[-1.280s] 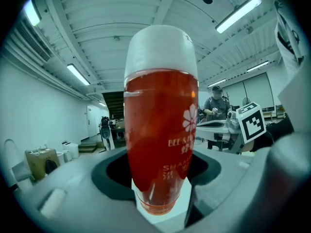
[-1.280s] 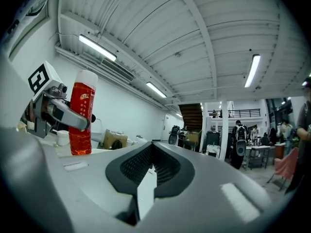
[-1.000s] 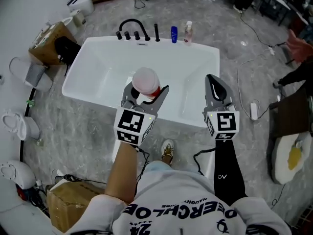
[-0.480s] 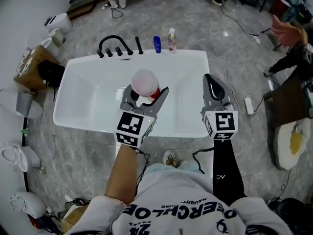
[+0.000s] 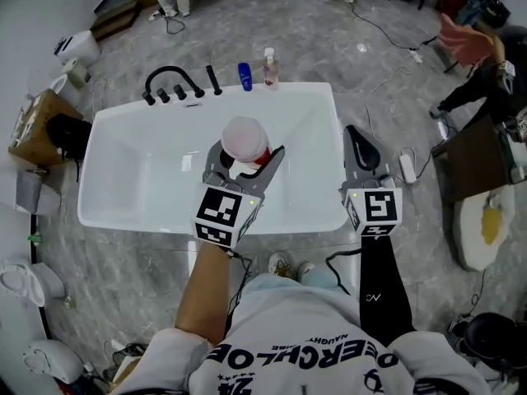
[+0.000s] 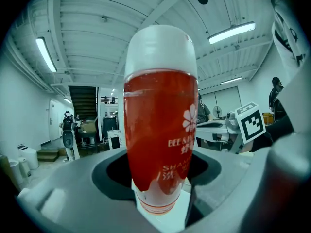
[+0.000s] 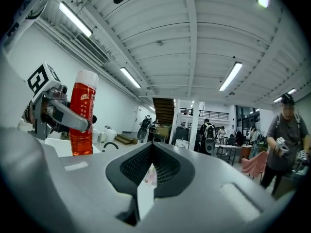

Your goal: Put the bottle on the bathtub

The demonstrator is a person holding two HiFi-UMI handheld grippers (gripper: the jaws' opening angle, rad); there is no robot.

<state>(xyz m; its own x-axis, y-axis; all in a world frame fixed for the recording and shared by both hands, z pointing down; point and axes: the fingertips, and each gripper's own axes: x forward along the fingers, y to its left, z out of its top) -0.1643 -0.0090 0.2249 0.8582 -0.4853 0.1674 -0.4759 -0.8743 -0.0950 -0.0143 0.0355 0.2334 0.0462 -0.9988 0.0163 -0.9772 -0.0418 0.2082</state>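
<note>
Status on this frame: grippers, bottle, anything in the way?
Left gripper shut on red bottle, upright over the bathtub. Right gripper shut, empty. Bottle not yet set down. Far rim: faucet, blue bottle, pale bottle; nothing blocking.

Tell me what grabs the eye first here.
The red liquid bottle with a white cap, upright and clamped in the left gripper, fills the left gripper view. Below it in the head view spreads the white rectangular bathtub, with the right gripper shut and empty by its right rim.
</note>
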